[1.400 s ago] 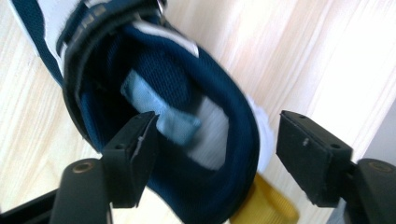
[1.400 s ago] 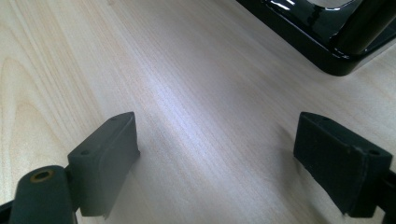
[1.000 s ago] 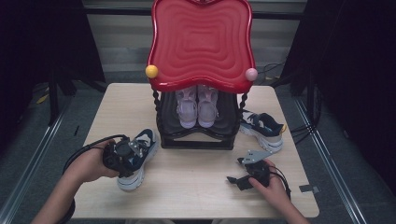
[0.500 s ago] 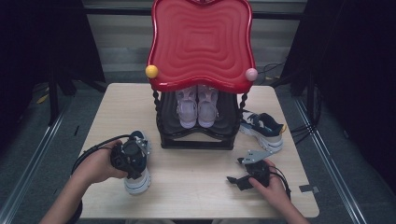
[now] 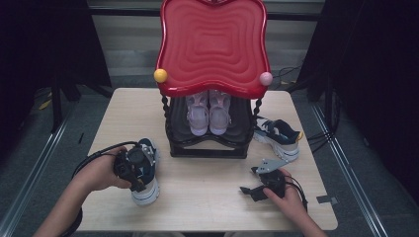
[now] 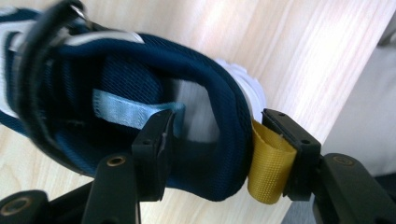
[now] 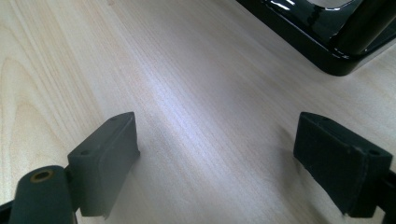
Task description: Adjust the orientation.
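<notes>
Your left gripper [image 6: 212,140] sat over heel of navy sneaker [image 6: 140,98] near table's [image 5: 207,197] front-left corner. Jaws had just been opening, heel collar and yellow pull tab [image 6: 268,163] between them; one pad inside collar, other against tab, grip loosened. Your right gripper [image 7: 224,154] rested on bare table, jaws wide, nothing between. Second sneaker [image 5: 279,138] lay beside black shoe rack [image 5: 207,148].

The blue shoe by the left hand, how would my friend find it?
Start at the big red-topped rack on the table. Look front-left, where the left claw is letting go of the blue shoe. Unlike its twin, it lies nearest the person.
</notes>
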The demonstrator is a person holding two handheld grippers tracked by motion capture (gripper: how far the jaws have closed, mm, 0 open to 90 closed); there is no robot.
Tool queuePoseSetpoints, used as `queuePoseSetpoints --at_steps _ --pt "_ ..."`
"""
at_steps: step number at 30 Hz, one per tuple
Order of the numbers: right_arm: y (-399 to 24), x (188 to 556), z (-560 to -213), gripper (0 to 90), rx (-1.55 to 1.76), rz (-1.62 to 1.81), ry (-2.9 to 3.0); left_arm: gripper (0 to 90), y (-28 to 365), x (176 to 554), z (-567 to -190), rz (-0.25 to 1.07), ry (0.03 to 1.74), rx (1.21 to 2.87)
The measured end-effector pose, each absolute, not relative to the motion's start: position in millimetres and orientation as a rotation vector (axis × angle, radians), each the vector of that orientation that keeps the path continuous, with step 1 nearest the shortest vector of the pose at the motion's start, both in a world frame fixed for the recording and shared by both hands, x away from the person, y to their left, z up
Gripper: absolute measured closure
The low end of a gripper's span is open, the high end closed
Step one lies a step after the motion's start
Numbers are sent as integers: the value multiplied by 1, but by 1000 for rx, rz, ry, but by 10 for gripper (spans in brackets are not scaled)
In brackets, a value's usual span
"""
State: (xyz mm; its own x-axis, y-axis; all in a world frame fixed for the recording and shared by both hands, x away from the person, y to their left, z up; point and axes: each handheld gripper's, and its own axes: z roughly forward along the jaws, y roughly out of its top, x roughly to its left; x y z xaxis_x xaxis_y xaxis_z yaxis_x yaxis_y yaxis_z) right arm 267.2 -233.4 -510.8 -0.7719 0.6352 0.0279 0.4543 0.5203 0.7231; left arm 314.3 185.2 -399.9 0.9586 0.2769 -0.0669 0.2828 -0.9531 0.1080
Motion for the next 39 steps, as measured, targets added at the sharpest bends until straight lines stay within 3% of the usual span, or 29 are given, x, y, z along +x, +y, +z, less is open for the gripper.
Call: queuePoseSetpoints --at_steps 11,18,39 --pt "-233 267 -511 131 921 1094 2522 511 174 311 -409 -96 300 3070" --pt "-233 267 -511 131 922 1094 2522 604 169 310 -408 -135 339 3065" --pt "-233 267 -511 131 922 1094 2523 698 166 316 -411 -229 398 3099"
